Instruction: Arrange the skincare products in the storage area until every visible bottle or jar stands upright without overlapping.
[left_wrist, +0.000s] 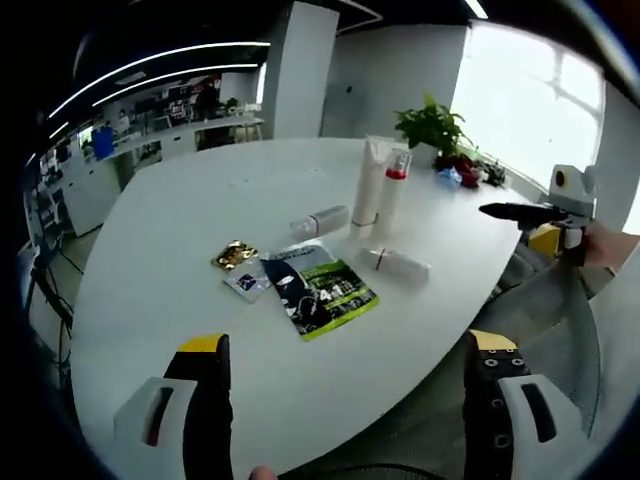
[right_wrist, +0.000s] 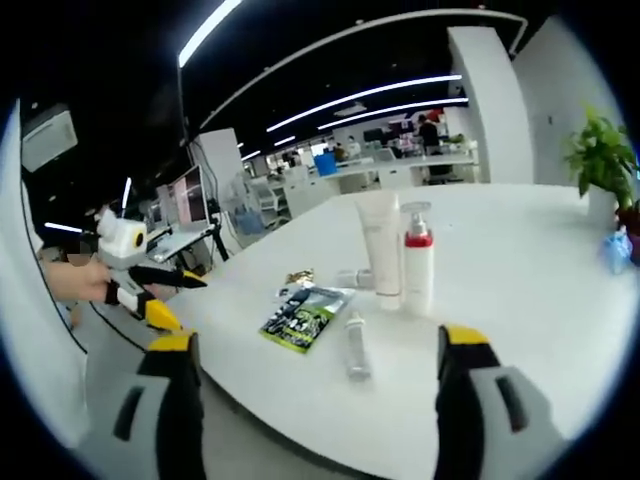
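Observation:
On the white table (left_wrist: 200, 200) a white tube (left_wrist: 368, 180) and a pump bottle with a red collar (left_wrist: 393, 190) stand upright side by side. One small clear bottle (left_wrist: 322, 220) lies on its side left of them, and another (left_wrist: 397, 264) lies in front. My left gripper (left_wrist: 348, 343) hangs open off the table's near edge, holding nothing. In the right gripper view the tube (right_wrist: 379, 245), the pump bottle (right_wrist: 418, 258) and a lying bottle (right_wrist: 356, 345) sit ahead of my open, unloaded right gripper (right_wrist: 317, 340).
A green and black packet (left_wrist: 320, 290), a gold sachet (left_wrist: 235, 255) and a small dark sachet (left_wrist: 247, 282) lie flat near the bottles. A potted plant (left_wrist: 432, 125) stands at the far edge. The right gripper (left_wrist: 505, 213) shows at the right, hand-held; the left gripper (right_wrist: 185, 300) shows beyond the table's left edge.

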